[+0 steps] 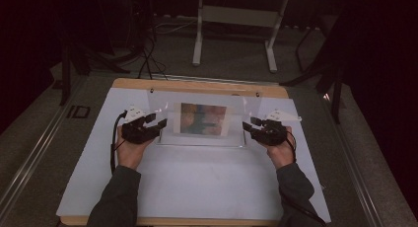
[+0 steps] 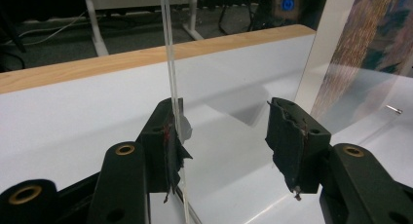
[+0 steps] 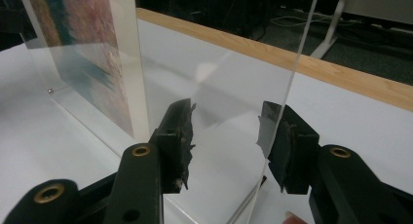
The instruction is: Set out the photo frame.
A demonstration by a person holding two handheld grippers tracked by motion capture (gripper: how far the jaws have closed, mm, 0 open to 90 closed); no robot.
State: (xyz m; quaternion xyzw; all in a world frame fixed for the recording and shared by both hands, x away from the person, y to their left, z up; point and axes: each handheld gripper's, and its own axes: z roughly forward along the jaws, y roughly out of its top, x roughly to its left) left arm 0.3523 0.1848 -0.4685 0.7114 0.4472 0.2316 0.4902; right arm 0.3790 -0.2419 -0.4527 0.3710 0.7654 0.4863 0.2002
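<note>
A clear acrylic picture stand [image 1: 236,102] stands upright on the white mat [image 1: 197,182], with a colourful picture [image 1: 203,119] in its middle. My left gripper [image 1: 160,123] is at the stand's left edge and my right gripper [image 1: 248,124] at its right edge. In the left gripper view the jaws [image 2: 224,107] stand open; the sheet's edge [image 2: 168,48] runs along the left pad and the other pad is well apart. In the right gripper view the jaws [image 3: 226,107] are also open, with the sheet's edge [image 3: 302,53] just in front of the right pad. The picture [image 3: 73,29] shows at left.
The mat lies on a wooden tabletop [image 1: 197,85]. Behind the table are a white desk's legs [image 1: 198,37] and cables [image 1: 147,59] on the grey floor. A small metal pin [image 2: 393,108] sits at the stand's base.
</note>
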